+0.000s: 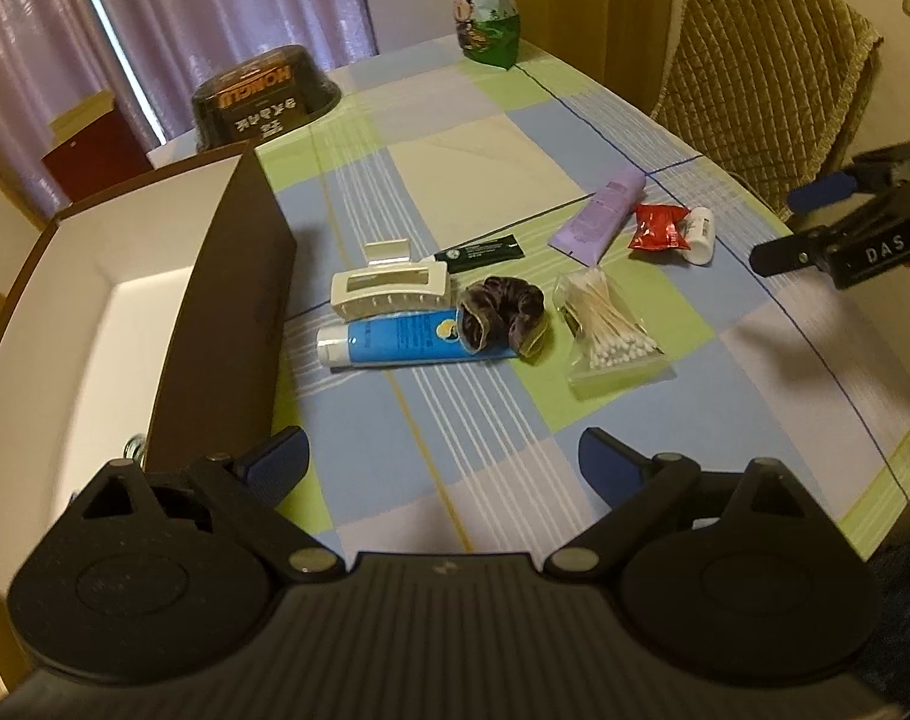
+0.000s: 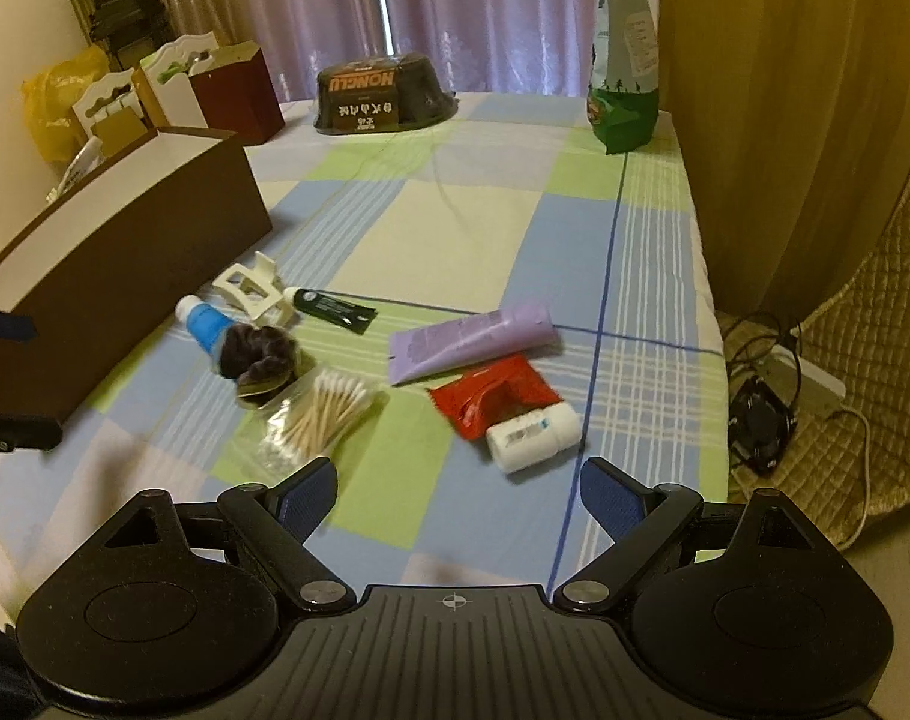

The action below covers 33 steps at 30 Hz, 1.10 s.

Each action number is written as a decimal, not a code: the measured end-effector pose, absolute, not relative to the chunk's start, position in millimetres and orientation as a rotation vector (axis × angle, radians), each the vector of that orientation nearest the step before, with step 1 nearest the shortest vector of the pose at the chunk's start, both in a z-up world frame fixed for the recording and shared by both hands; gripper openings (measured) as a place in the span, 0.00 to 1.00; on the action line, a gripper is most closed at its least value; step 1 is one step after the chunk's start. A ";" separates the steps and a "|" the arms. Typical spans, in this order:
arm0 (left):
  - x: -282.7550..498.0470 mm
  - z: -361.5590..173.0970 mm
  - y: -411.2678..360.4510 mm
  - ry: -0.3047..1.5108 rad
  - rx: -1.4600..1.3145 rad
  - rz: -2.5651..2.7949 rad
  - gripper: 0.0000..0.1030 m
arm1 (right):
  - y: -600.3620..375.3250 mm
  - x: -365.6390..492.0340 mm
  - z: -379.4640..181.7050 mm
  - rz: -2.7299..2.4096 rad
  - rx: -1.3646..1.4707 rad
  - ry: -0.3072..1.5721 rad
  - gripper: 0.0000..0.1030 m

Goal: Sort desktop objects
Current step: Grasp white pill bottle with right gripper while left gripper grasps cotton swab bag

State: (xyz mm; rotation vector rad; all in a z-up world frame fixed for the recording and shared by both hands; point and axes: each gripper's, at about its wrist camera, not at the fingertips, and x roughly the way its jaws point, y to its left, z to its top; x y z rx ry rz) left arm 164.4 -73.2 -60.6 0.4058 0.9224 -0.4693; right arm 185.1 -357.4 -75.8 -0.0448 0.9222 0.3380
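Your left tool (image 1: 443, 456) is spread wide and holds nothing. It hangs over the checked cloth on the bench (image 1: 491, 138). Far left sits the big brown box (image 1: 227, 300), white inside, right beside your left tool. Next comes the cream hair clip (image 1: 389, 291), touching the blue tube (image 1: 389, 343) just in front of it. A thin black packet (image 1: 482, 252) lies behind the clip. The dark velvet scrunchie (image 1: 500, 312) rests on the end of the blue tube. Beside it is the clear bag of cotton swabs (image 1: 605, 333). Further right, the purple tube (image 2: 473, 339) lies near the red packet (image 2: 491, 399), and the small white bottle (image 2: 533, 438) touches that packet. Your right tool (image 2: 458, 495) is spread wide too, with nothing in it, just in front of the white bottle.
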 end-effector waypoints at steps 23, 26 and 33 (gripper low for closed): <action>197.0 -100.8 -144.1 1.030 0.297 -0.575 0.75 | -382.8 252.6 -137.3 0.524 -0.197 0.981 0.46; 199.4 -105.9 -156.3 1.040 0.284 -0.593 0.68 | -386.3 247.6 -135.8 0.531 -0.192 0.985 0.46; 216.3 -124.3 -184.5 1.064 0.273 -0.580 0.63 | -405.9 221.1 -128.4 0.501 -0.129 1.024 0.46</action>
